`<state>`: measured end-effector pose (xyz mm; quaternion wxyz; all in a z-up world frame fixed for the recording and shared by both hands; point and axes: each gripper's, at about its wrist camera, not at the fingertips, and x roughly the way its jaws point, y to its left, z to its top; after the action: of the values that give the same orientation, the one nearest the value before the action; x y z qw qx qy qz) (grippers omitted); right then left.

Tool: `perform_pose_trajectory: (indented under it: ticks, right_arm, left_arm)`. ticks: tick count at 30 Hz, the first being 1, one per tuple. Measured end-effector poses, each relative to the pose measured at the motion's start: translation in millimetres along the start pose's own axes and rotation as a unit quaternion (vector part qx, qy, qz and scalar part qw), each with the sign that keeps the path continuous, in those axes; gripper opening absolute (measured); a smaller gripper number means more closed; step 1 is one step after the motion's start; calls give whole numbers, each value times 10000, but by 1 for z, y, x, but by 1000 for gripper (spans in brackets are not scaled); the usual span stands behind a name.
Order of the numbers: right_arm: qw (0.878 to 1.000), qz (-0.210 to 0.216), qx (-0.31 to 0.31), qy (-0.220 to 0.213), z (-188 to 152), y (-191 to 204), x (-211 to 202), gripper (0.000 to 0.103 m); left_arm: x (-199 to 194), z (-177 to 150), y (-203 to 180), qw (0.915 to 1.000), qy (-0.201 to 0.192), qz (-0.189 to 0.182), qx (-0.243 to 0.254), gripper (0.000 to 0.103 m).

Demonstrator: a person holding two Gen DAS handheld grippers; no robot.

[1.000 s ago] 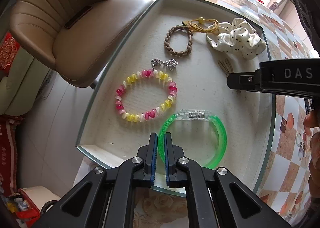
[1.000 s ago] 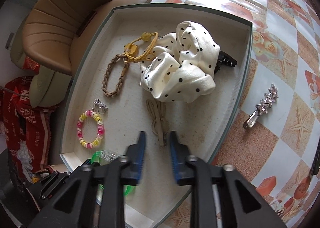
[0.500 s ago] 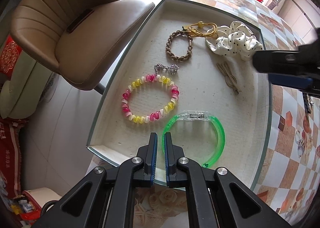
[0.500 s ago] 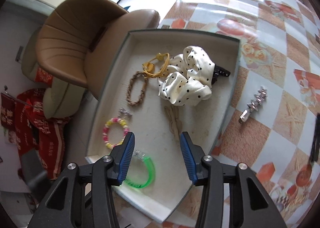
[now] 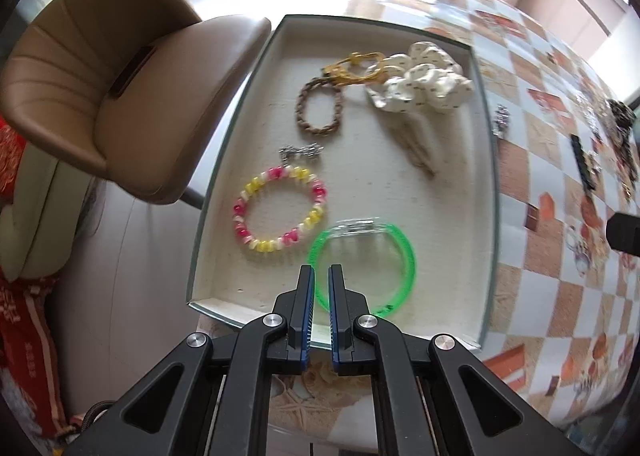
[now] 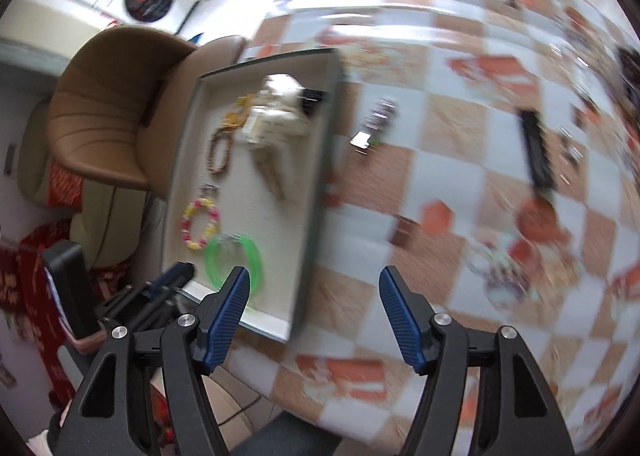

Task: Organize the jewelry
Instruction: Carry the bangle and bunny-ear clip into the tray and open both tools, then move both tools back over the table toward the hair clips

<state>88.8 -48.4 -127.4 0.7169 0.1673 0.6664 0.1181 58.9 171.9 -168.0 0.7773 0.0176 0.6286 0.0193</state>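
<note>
On the far left I see a brown chair (image 5: pixel 120 79) next to the counter (image 5: pixel 560 284), which has an orange and white checked cloth. A shallow tray (image 5: pixel 224 191) sits at the counter's edge with the jewelry in it. My left gripper (image 5: pixel 321 276) points down over the near end of the tray. Its jaws are closed with just a thin gap, and nothing is in them. The green bangle (image 5: pixel 404 256) lies flat on the tray floor right under and past the tips. Just left of it is the pink and yellow bead bracelet (image 5: pixel 280 211), close to the bangle but I cannot tell if they touch. A small silver clip (image 5: pixel 300 151) lies at the top of the beads. Farther back is a brown braided band (image 5: pixel 320 111), with a yellow cord (image 5: pixel 356 65) at its far end. To the right of that is a white dotted scrunchie (image 5: pixel 424 83), and a tan bow clip (image 5: pixel 416 147) lies below it. Outside the tray, on the cloth, rests a sparkly hair clip (image 6: pixel 376 123). A long black clip (image 6: pixel 538 151) lies farther right. My right gripper (image 6: pixel 315 284) hangs above the counter by the tray's right wall. Its jaws have just been opening and stand wide apart, with nothing between them. That view is blurry.
</note>
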Motion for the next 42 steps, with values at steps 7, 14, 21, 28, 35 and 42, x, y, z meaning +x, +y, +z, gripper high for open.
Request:
perform_pose_trajectory:
  ticks: [7,14,21,28,35,42]
  right_arm:
    - [9965,-260,773,-197,-26,-41,-27,82]
    - [9909,-419,1238,-324,-35,-68,-39,83]
    - [9869,-603,1457,-355,-29,-101,-43,84]
    - [9870,-621,1467,-229,-15,-139,-48,84]
    - [9880,-532,1445,-116,0,-172,-48,84]
    - [9892,-354,1424,-4,6,-190,-41,84]
  left_arm:
    - [-14,6,-11,9989,-32,-260,387,10]
    - [-32,21,-27,9980,-308,-136,528,103]
    - [-41,44,-71,9934,-592,-36,981,103]
    - [-38,69,-117,9895,-601,-292,1278,103]
    - [-22,92,-168,9800,-720,-806,1673,103]
    - [19,112,-200,9732,-507,-926,2042,103]
